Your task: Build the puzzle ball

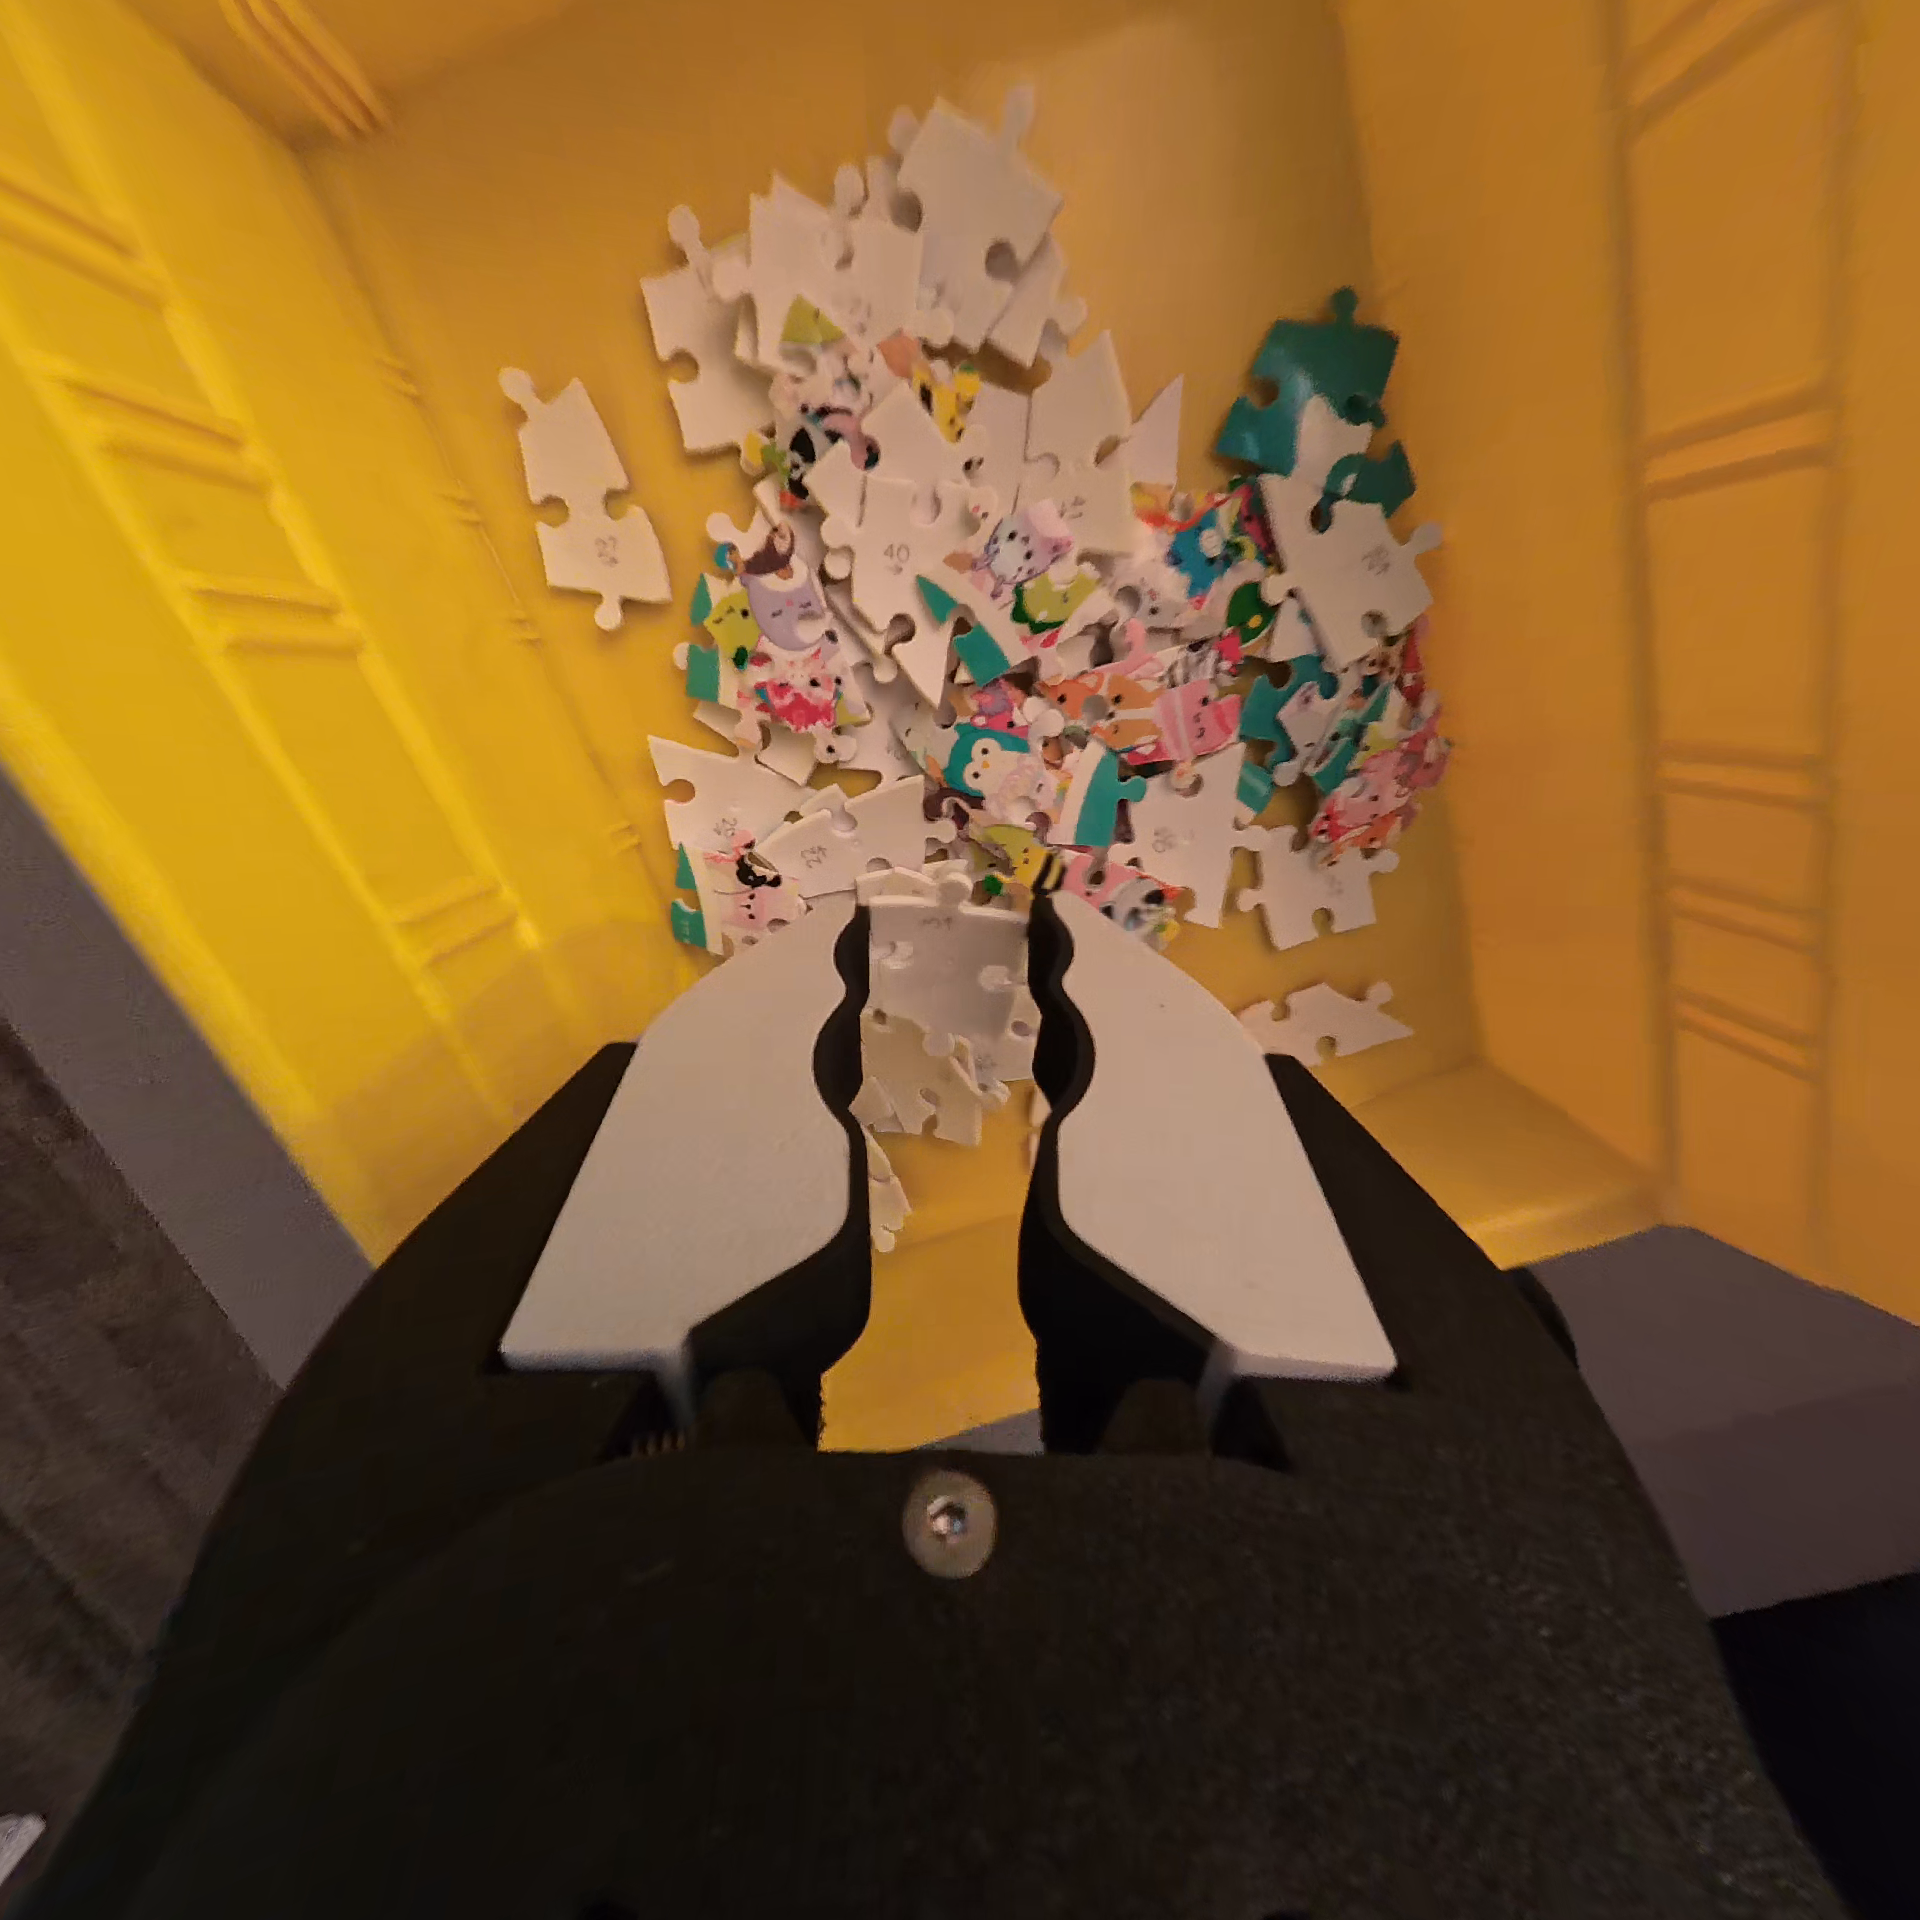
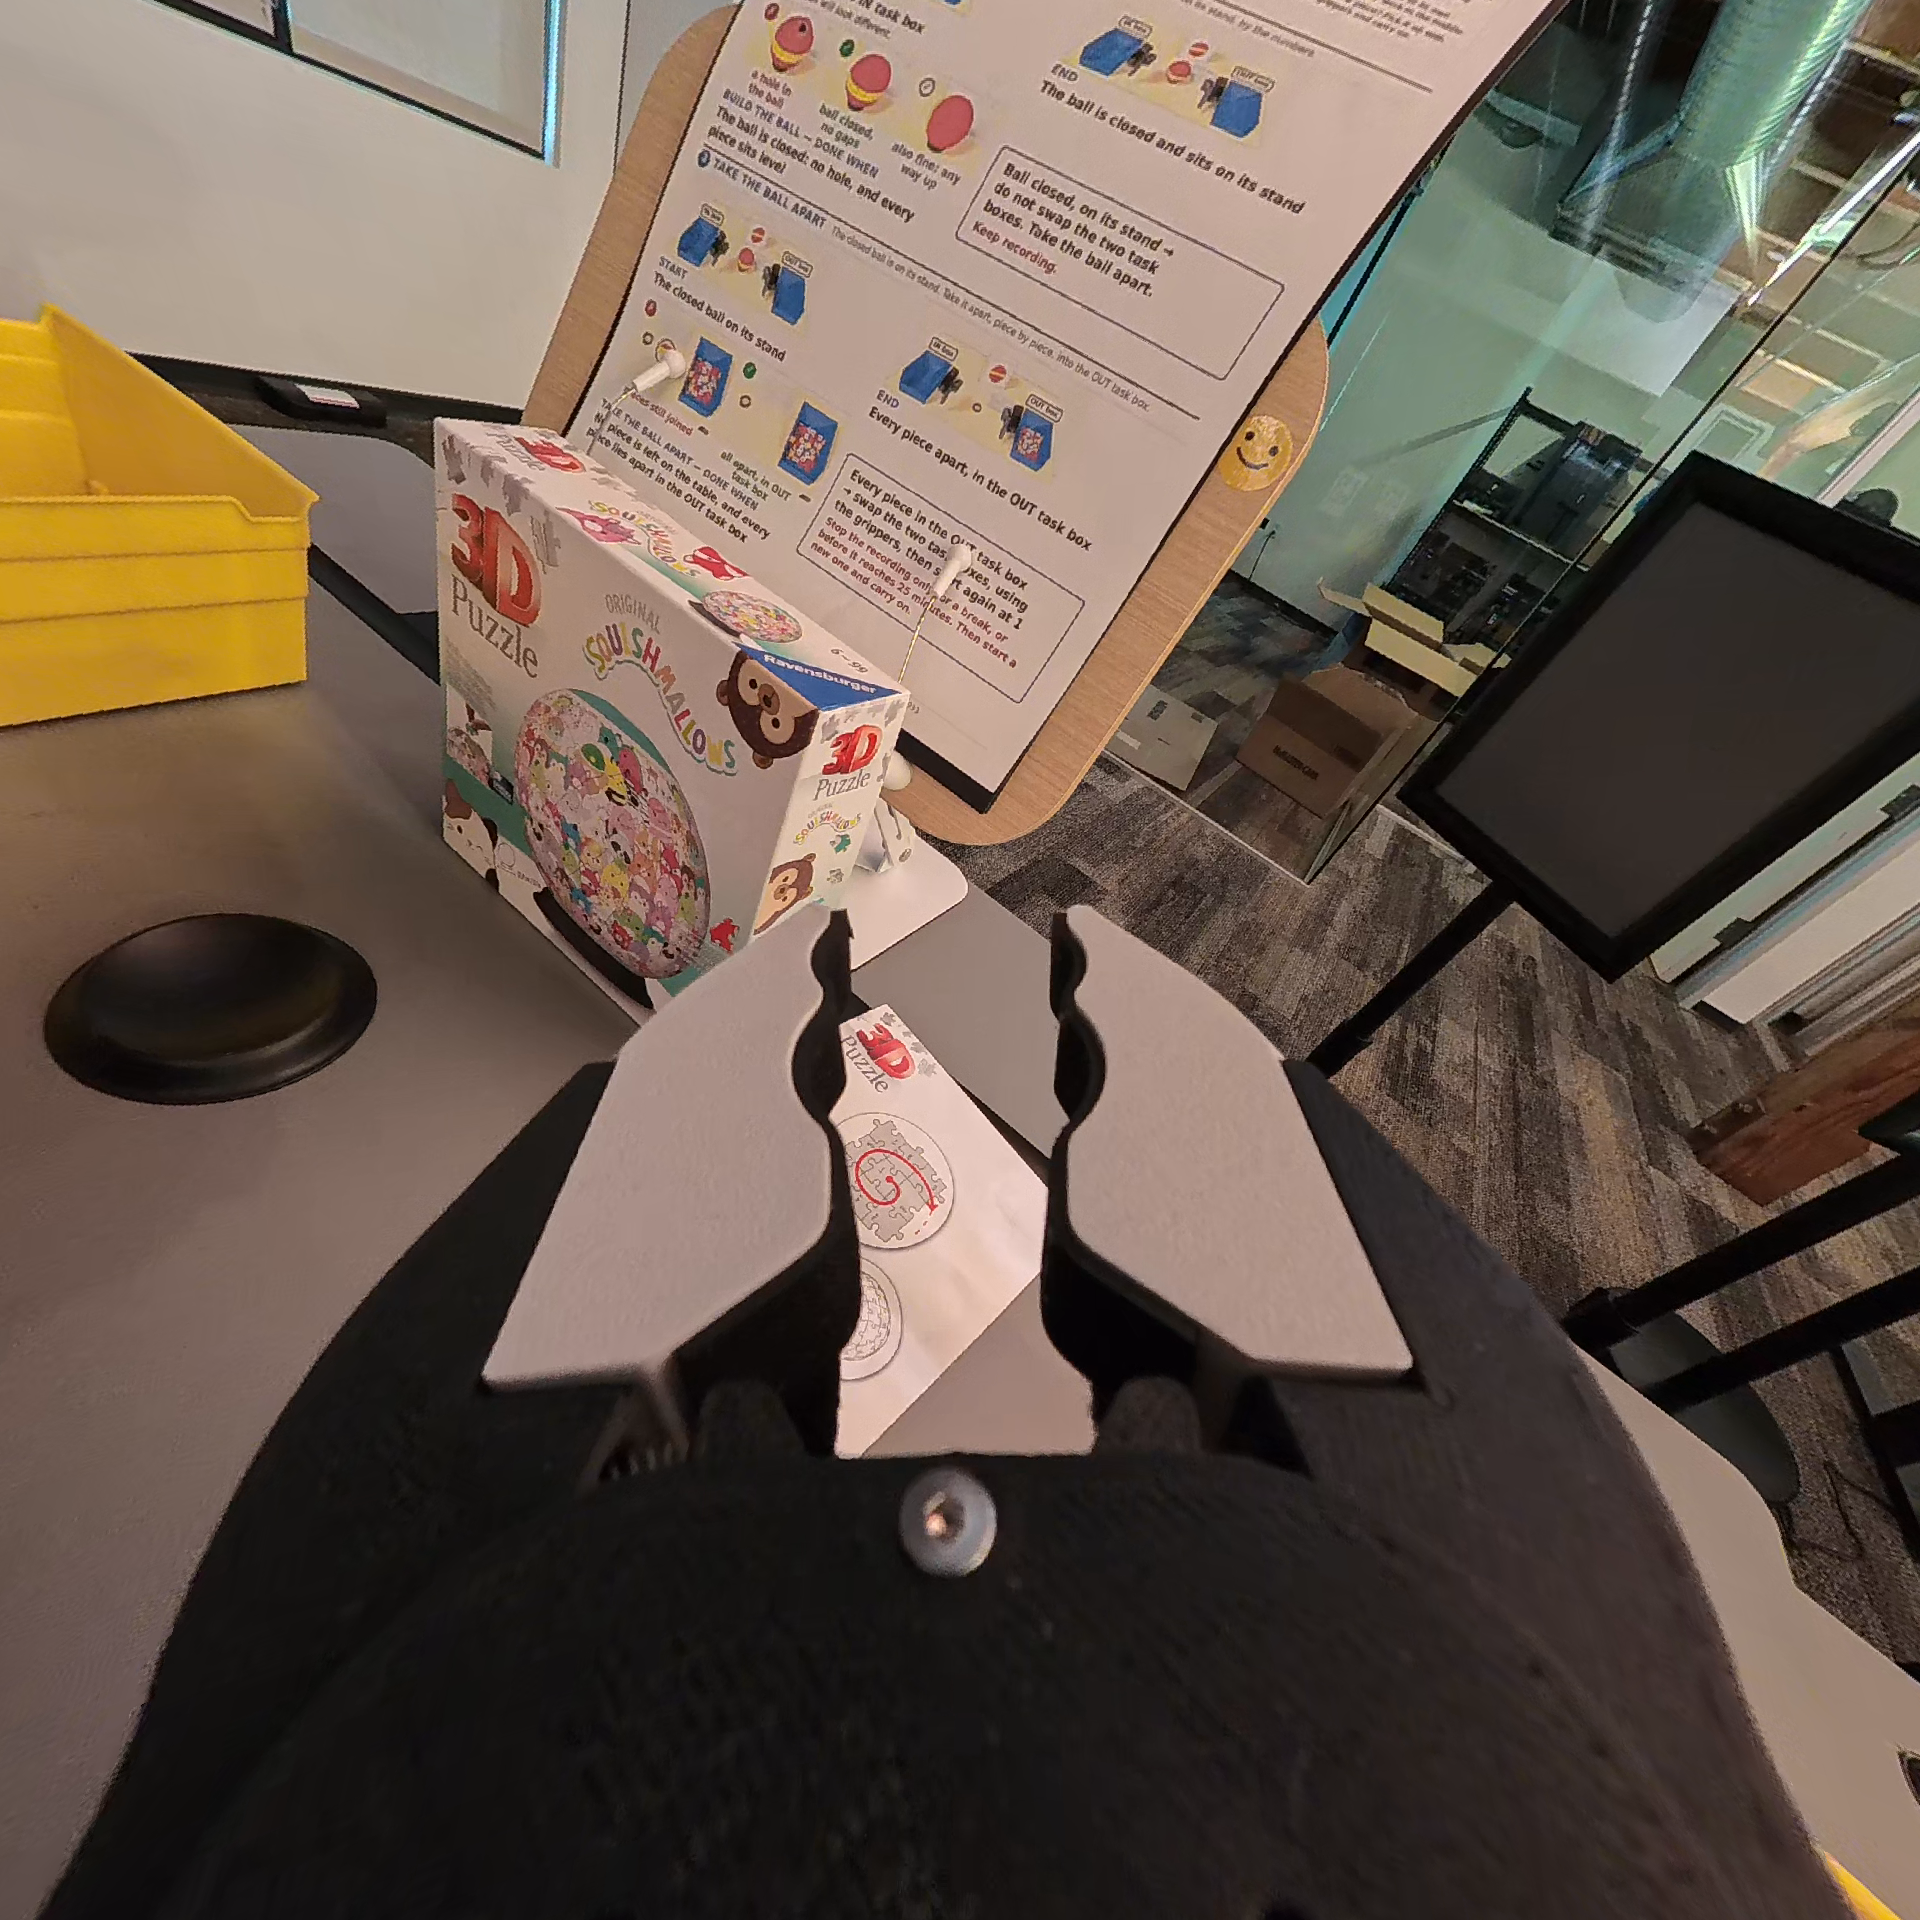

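In the left wrist view a large yellow plastic bin point(image 1: 1039, 208) with ribbed walls fills most of the frame. On its floor, from the upper centre to the right of centre, lies a loose heap of curved puzzle pieces point(image 1: 1039, 582); many show plain white backs, others bright cartoon prints, and two teal ones sit at the heap's upper right. One white piece point(image 1: 592, 499) lies apart at the left, and another point(image 1: 1325, 1023) lies alone at the lower right. No assembled ball is visible; the pieces are all separate or only loosely overlapping.

The left gripper point(image 1: 948, 914), black with pale flat fingers, points into the bin at lower centre, jaws apart, with white pieces visible through the gap; whether it touches them cannot be told.

In the right wrist view a grey tabletop point(image 2: 208, 1247) spans the left half. On it stand a rounded wooden board carrying a white printed instruction sheet point(image 2: 935, 312) at upper centre, a stack of empty yellow plastic trays point(image 2: 135, 582) at the left edge, and an upright white cardboard puzzle box point(image 2: 644, 727) in the middle. A round black grommet point(image 2: 208, 1008) sits at the left. A white paper leaflet point(image 2: 935, 1195) lies beneath the right gripper point(image 2: 951, 925), whose jaws are spread and hold nothing.
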Tool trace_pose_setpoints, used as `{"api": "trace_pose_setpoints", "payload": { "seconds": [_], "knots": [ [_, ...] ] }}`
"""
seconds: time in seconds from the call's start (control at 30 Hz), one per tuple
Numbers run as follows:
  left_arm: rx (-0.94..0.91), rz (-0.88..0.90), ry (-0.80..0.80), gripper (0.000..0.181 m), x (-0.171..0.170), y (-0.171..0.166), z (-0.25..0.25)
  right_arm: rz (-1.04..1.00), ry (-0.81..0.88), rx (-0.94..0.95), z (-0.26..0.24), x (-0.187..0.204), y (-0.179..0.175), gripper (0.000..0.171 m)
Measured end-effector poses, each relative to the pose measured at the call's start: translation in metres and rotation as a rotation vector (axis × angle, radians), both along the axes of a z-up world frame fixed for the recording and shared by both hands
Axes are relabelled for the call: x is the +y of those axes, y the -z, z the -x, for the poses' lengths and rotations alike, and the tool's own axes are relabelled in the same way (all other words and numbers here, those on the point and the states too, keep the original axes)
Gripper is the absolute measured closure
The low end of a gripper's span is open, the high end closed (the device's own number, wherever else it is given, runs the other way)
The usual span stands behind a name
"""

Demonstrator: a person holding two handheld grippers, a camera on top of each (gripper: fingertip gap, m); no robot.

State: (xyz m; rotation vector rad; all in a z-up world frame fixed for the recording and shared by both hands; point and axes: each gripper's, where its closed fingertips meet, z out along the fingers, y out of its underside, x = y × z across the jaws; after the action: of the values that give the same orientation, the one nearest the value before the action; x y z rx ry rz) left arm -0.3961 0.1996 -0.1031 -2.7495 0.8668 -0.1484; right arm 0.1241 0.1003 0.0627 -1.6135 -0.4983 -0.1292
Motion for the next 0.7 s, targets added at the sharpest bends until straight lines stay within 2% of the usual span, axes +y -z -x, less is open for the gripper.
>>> {"api": "trace_pose_setpoints", "payload": {
  "seconds": [0.17,0.27,0.33,0.4,0.53,0.7],
  "knots": [
    [-0.110,-0.144,0.128,0.152,-0.018,-0.055,-0.046,-0.016,-0.004,-0.005,0.001,-0.003,-0.007,0.133],
    [-0.262,-0.230,0.302,0.152,-0.045,-0.092,-0.106,-0.034,-0.018,-0.002,0.005,-0.007,-0.015,0.133],
    [-0.342,-0.220,0.448,0.152,-0.074,-0.101,-0.150,-0.050,-0.027,-0.005,0.009,-0.011,-0.021,0.133],
    [-0.378,-0.188,0.565,0.152,-0.098,-0.096,-0.192,-0.069,-0.045,-0.002,0.014,-0.016,-0.028,0.133],
    [-0.351,-0.137,0.692,0.152,-0.127,-0.055,-0.258,-0.101,-0.056,-0.024,0.020,-0.026,-0.042,0.133],
    [-0.260,-0.111,0.790,0.152,-0.144,-0.005,-0.291,-0.141,-0.038,-0.031,0.013,-0.038,-0.058,0.133]
  ]
}}
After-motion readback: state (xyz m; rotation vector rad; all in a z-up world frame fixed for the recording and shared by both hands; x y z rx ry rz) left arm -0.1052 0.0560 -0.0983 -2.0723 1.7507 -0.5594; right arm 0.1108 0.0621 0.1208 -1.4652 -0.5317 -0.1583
